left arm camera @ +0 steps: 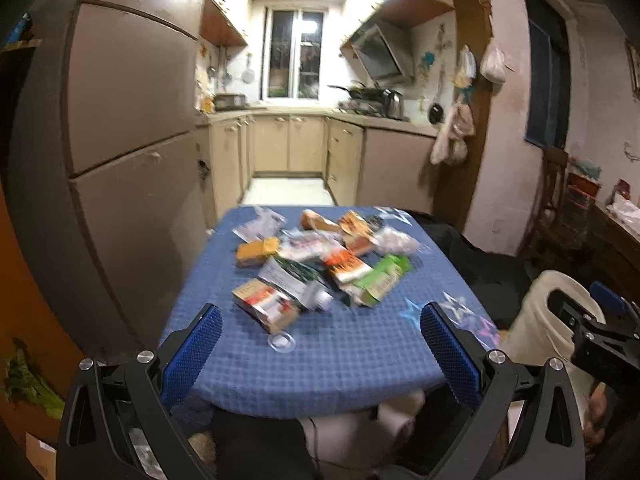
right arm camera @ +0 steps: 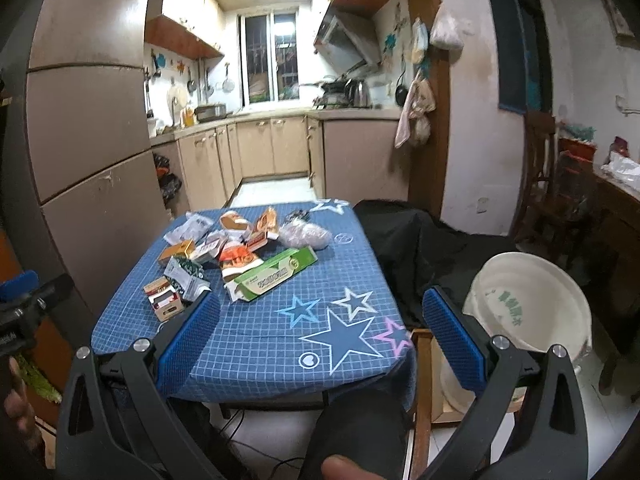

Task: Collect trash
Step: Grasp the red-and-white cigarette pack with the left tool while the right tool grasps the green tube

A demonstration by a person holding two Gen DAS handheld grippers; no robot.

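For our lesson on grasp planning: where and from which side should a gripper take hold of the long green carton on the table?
Grip the green carton across its narrow width, near the middle, coming from above on the star-printed side of the blue tablecloth. It lies flat and long, its near flap torn open, so the ends look weak. Other packets crowd its far side; the near side is free. Both the right gripper and the left gripper are open.

Trash pile (right arm camera: pixel 236 256) (cartons, wrappers, green box) heaped on blue tablecloth's far half; white bin (right arm camera: pixel 532 304) beside table.
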